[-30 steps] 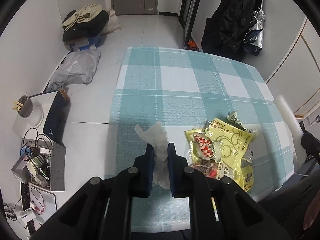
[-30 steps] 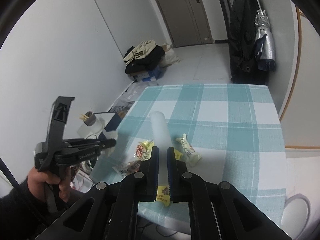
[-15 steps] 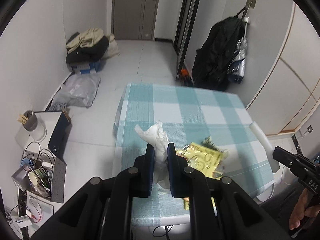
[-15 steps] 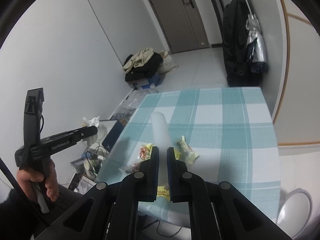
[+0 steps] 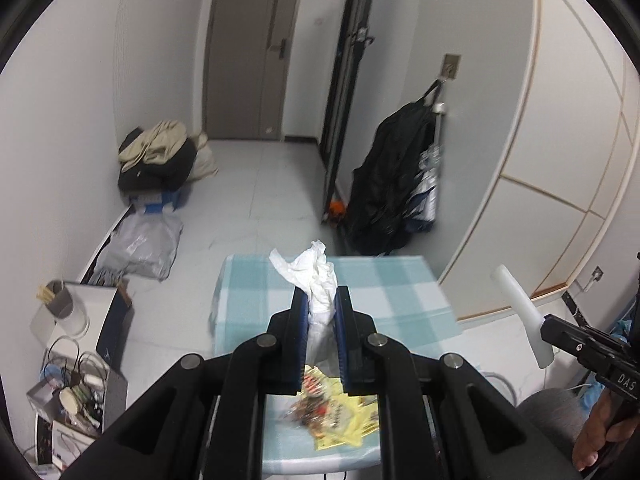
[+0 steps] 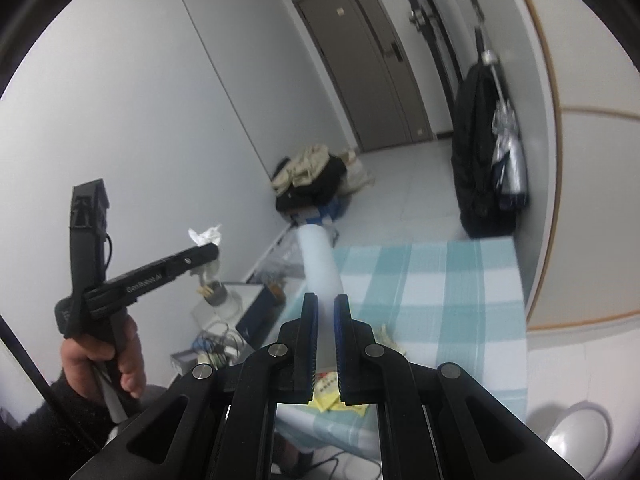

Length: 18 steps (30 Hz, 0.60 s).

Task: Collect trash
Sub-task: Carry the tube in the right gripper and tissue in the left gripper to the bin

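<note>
My left gripper [image 5: 321, 300] is shut on a crumpled white tissue [image 5: 316, 276] and holds it high above the checked table [image 5: 376, 296]. It also shows in the right wrist view [image 6: 208, 248], with the tissue [image 6: 205, 234] at its tip. My right gripper [image 6: 326, 304] is shut on a white plastic tube [image 6: 318, 256], held above the table's near edge; the tube also shows in the left wrist view [image 5: 520, 312]. Yellow snack wrappers [image 5: 336, 412] lie on the table near its front edge, below both grippers.
A pile of clothes [image 5: 160, 156] and a grey bag [image 5: 140, 244] lie on the floor at the left. A box of cables and a cup [image 5: 72, 384] stand left of the table. A black coat [image 5: 396, 184] hangs on the right wall. A white round bin [image 6: 580, 432] stands at the lower right.
Both grippers have risen and drawn back from the table, which now looks smaller and farther. The left still holds the tissue and the right still holds the tube.
</note>
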{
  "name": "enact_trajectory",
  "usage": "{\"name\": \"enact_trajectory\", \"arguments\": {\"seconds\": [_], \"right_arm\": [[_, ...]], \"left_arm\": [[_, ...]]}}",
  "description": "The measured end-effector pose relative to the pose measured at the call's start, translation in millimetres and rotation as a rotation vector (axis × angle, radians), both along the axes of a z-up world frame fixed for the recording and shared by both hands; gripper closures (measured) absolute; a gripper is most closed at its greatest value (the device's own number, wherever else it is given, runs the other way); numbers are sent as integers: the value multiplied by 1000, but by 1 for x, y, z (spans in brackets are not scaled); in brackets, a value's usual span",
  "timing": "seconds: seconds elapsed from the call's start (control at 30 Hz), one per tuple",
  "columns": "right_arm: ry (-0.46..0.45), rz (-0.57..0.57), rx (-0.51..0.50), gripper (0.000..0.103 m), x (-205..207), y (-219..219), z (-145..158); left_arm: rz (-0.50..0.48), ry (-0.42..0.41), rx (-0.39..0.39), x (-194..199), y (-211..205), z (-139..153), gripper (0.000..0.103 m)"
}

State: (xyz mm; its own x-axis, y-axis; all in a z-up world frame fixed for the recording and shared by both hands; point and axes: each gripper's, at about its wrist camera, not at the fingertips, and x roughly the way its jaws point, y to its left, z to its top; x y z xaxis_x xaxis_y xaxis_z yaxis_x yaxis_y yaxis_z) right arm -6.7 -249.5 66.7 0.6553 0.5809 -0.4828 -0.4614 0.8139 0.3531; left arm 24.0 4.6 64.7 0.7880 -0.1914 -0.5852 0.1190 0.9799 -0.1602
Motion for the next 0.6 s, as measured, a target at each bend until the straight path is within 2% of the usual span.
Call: {"name": "enact_trajectory", "arguments": {"seconds": [0.23,0.6], "right_arm": [[-60,-86,22,96,-20,-49,34],[-74,-266,5,96,-42,-148,55]], "left_arm": [[-87,-58,-36,-1,-43,24,94],[-263,-95,-82,-2,-119,48,95]]}}
